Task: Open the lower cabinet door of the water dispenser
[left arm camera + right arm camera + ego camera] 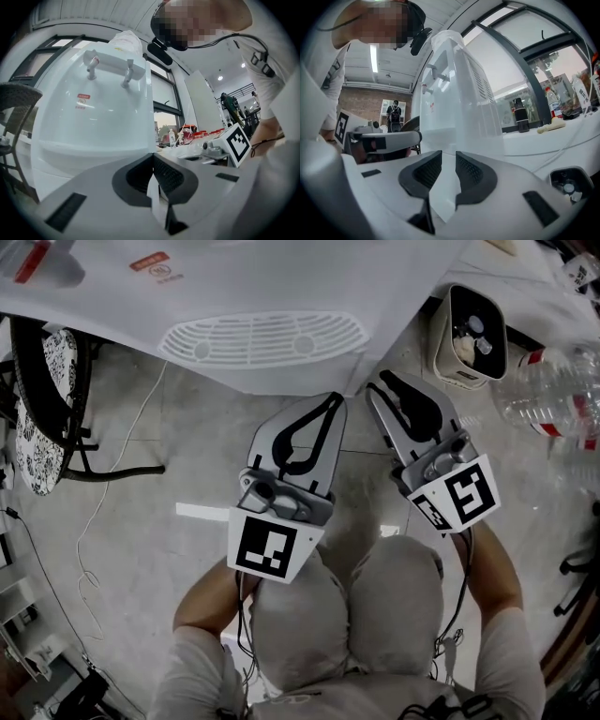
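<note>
The white water dispenser [262, 338] stands straight ahead, seen from above with its oval grille. In the left gripper view the dispenser [93, 117] shows two taps and a ledge; its lower front is mostly hidden behind my jaws. My left gripper [328, 404] [152, 157] is shut and empty, a little short of the dispenser's front. My right gripper [380, 381] [444, 157] is beside it at the dispenser's right corner [459, 93], its jaws a narrow gap apart with nothing between them. Neither gripper touches the dispenser.
A black chair with a patterned cushion [47, 409] stands at the left, with a white cable [94, 521] on the floor beside it. A small cream bin [473, 334] and clear plastic bottles [553, 390] lie at the right. The person's knees [347, 615] are below the grippers.
</note>
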Tool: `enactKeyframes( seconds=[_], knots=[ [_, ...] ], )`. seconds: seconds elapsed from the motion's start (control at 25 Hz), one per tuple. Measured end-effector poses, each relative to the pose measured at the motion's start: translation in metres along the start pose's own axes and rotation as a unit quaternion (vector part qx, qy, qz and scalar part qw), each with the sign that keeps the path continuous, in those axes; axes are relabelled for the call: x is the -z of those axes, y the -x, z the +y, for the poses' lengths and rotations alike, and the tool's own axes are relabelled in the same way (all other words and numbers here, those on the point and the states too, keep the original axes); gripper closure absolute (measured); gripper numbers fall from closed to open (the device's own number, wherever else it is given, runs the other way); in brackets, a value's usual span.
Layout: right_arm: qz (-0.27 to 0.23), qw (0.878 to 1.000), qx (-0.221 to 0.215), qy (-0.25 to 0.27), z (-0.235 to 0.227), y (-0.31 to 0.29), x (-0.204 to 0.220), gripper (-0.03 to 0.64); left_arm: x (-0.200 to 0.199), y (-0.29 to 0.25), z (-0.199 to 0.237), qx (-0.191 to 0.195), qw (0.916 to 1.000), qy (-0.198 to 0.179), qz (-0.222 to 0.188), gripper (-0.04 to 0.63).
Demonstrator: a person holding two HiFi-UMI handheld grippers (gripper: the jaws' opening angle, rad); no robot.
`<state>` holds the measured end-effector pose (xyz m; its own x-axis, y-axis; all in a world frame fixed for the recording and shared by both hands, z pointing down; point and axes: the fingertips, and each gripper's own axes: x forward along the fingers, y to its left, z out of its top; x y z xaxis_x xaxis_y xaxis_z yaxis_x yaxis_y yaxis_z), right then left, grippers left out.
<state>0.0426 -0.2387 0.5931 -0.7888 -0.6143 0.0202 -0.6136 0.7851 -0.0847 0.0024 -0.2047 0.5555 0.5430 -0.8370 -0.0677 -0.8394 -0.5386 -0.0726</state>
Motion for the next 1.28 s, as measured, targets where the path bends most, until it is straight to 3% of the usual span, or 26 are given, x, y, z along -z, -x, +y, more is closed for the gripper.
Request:
enactKeyframes(
  seconds=[0.4,0.76,1.28],
  knots=[
    [0.02,1.0,-0.006,0.014,-0.03,-0.023,0.038,0.382,0.018,-0.014,-0.007,0.014,0.9998,0.002,-0.013,0.593],
    [0.005,1.0,-0.026,0.008,-0.038,-0.043,0.048,0.337,0.019,-0.007,-0.01,0.035,0.999,0.002,-0.027,0.594],
    [-0.015,1.0,-0.001,0.02,-0.037,-0.041,0.048,0.332,0.026,0.0,-0.018,0.043,0.9987,0.006,-0.026,0.594]
  ],
)
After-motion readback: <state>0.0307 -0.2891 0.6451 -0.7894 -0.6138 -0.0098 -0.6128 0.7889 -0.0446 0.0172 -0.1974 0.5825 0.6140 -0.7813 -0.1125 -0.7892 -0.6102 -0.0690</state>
